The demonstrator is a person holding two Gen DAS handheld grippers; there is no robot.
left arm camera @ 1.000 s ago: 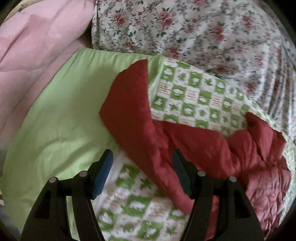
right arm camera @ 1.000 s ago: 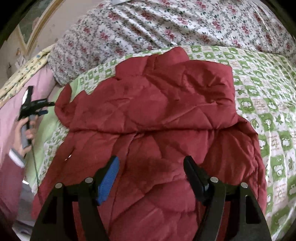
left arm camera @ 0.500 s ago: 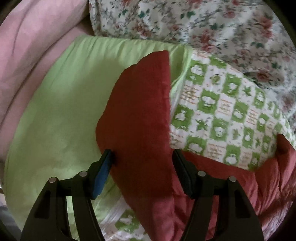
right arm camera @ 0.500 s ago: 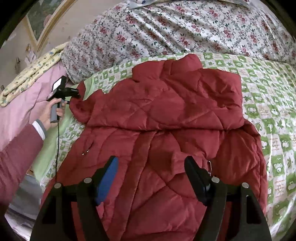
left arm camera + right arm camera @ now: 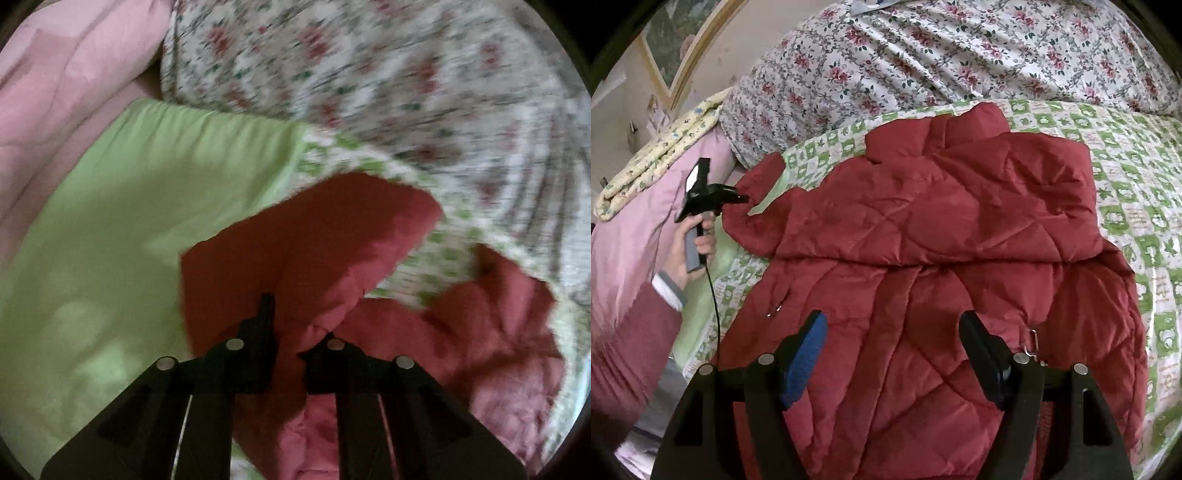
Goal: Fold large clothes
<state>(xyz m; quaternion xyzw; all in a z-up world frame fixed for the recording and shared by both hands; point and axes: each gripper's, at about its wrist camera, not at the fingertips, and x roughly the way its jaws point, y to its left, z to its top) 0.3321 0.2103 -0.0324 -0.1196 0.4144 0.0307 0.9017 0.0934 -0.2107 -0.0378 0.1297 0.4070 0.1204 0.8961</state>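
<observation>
Our left tongs (image 5: 286, 334) have just been closing and now pinch a fold of the dark red quilted padded jacket (image 5: 942, 236) at the end of its sleeve (image 5: 314, 236); the fabric bunches between the two black fingers (image 5: 264, 321), which stand almost together. In the left wrist view (blurred) the sleeve rises from the tongs toward the upper right, and beside it to the left lies the plain light green sheet (image 5: 122, 221). Past the sleeve runs a strip of the white bedcover with green checked squares (image 5: 436, 254), and beyond that the white quilt with a red rose print (image 5: 369, 74). A pink blanket (image 5: 62, 74) fills the upper left corner.

Our right tongs (image 5: 894, 354) stand wide apart above the lower body of the jacket, with the blue pad (image 5: 805, 362) on the left finger and a dark pad on the right one; we see no fabric pressed between them. The jacket lies spread on the bed, its upper part folded over across its width, and a small metal zipper pull (image 5: 1032, 341) shows near the right finger. The checked bedcover borders the jacket on the right and at the top.

At the left edge of the right wrist view, a hand (image 5: 689, 251) in a red sleeve with a grey cuff holds the left tongs by the grip at the sleeve tip (a black cable hangs down from it). Behind it a folded yellow flowered cloth (image 5: 661, 155) lies on the pink blanket, and a framed picture (image 5: 679, 44) hangs on the wall.
</observation>
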